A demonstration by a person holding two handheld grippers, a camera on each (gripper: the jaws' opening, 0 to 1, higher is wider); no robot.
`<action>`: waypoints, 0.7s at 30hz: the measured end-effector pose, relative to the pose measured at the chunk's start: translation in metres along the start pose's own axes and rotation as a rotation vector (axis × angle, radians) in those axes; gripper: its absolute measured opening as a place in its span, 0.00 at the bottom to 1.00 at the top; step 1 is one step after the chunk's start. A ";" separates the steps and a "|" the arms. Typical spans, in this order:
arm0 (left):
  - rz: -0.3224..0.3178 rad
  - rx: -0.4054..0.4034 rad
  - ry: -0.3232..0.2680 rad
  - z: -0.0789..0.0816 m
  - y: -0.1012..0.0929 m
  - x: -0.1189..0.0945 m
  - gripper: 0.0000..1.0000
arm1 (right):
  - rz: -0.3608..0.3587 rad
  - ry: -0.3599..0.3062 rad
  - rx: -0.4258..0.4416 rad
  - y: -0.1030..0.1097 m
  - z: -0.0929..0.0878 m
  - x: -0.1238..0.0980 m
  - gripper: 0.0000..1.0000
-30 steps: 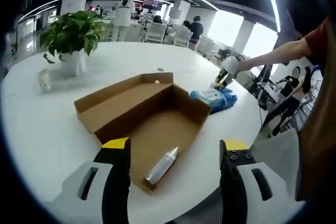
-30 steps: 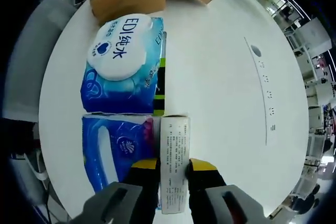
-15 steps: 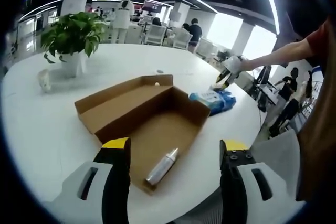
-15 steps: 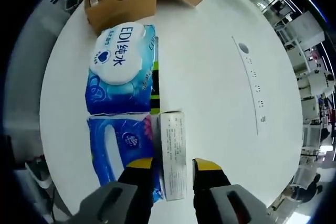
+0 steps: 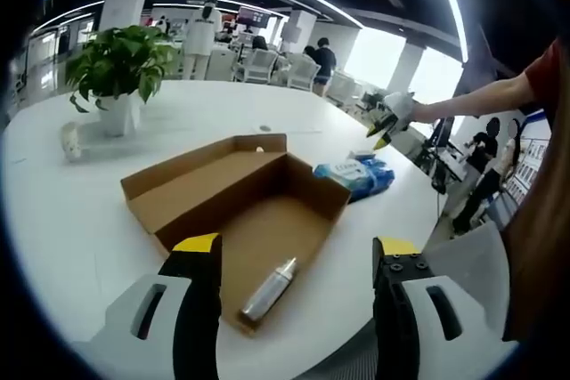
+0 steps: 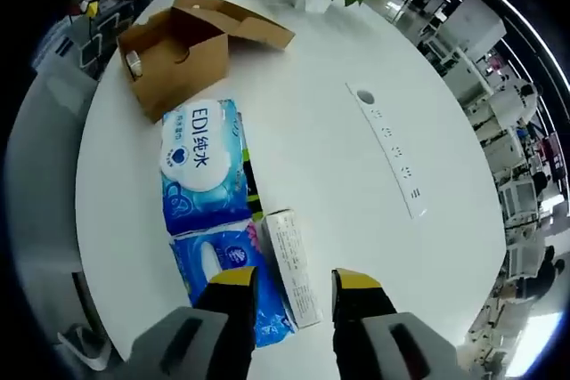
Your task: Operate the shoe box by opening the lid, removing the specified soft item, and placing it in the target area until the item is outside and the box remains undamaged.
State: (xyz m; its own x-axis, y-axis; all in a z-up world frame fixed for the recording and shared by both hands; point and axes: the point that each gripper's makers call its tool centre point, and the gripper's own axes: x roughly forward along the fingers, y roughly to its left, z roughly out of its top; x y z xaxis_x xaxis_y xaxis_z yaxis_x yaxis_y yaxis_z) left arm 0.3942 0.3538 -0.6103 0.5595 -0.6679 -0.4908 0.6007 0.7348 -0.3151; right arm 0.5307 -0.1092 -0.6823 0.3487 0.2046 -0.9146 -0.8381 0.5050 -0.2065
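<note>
The brown cardboard shoe box (image 5: 240,193) lies open on the white table, its lid folded back to the left. A silver bottle (image 5: 264,291) rests in its near end. My left gripper (image 5: 298,255) hovers open above the box's near edge, holding nothing. In the right gripper view the same box (image 6: 178,55) sits far off at the upper left. Below my open right gripper (image 6: 289,287) lie a blue wipes pack (image 6: 203,169), a second blue soft pack (image 6: 227,278) and a white carton (image 6: 289,264), all on the table and apart from the jaws.
A potted plant (image 5: 116,64) stands at the back left of the round table (image 5: 80,220). A socket strip (image 6: 387,153) is set into the tabletop right of the packs. A person's arm holds the right gripper (image 5: 387,122) above the wipes pack (image 5: 356,175). Chairs and people are beyond.
My right gripper opened, let go of the white carton and rose well above the table. The carton stays beside the blue packs. The left gripper has hardly moved.
</note>
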 end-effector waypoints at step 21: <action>-0.036 0.008 -0.037 0.005 -0.009 -0.005 0.68 | -0.022 -0.232 0.283 0.029 0.023 -0.030 0.36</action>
State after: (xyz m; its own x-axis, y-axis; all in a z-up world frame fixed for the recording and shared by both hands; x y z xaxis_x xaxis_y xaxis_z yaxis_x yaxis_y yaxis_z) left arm 0.3889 0.3496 -0.6009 0.5583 -0.6977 -0.4489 0.6251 0.7096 -0.3253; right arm 0.5060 -0.0814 -0.6527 0.4789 0.3594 -0.8009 -0.6910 0.7170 -0.0914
